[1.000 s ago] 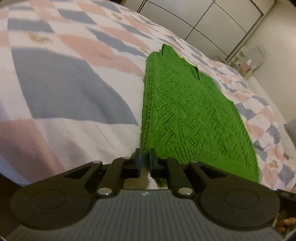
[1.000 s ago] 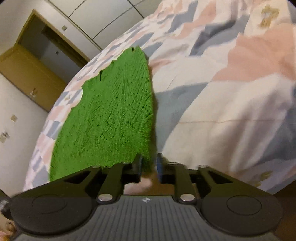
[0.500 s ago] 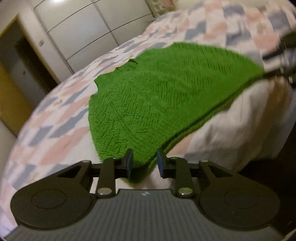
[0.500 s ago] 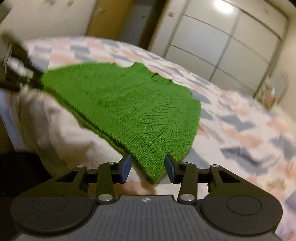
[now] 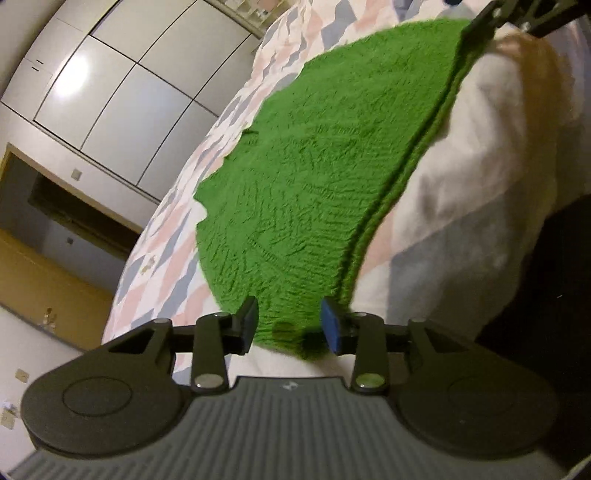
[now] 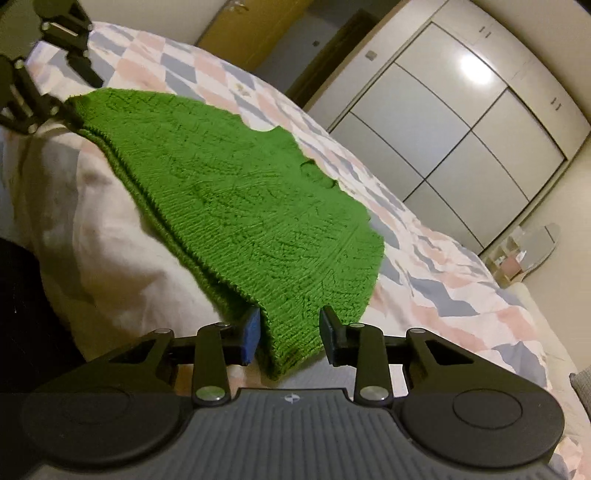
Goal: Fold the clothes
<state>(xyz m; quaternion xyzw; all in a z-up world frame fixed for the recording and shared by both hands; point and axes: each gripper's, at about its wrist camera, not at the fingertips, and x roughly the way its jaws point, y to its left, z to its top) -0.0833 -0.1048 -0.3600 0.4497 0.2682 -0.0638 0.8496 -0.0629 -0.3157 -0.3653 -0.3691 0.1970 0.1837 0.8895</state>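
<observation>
A green knitted sweater [image 5: 306, 177] lies folded flat on the patterned bedspread [image 5: 480, 147], its hem along the bed's near edge. My left gripper [image 5: 289, 325] stands open at one bottom corner, fingers apart on either side of the knit. My right gripper [image 6: 290, 334] is open at the other bottom corner of the sweater [image 6: 251, 192], the corner lying between its blue-padded fingers [image 6: 252, 334]. Each view shows the other gripper at the hem's far end: the right gripper [image 5: 517, 16] top right, the left gripper [image 6: 44, 92] top left.
The bedspread [image 6: 461, 280] has pink, grey and white diamonds and drops off at the near edge into dark floor [image 5: 546, 277]. White wardrobe doors [image 6: 461, 129] line the far wall. A wooden door [image 5: 40, 284] and a small shelf with a mirror [image 6: 528, 251] stand beyond the bed.
Both grippers were shut on the sweater's bottom corners a second ago; they have opened and let go. Both cameras swung round to look along the hem.
</observation>
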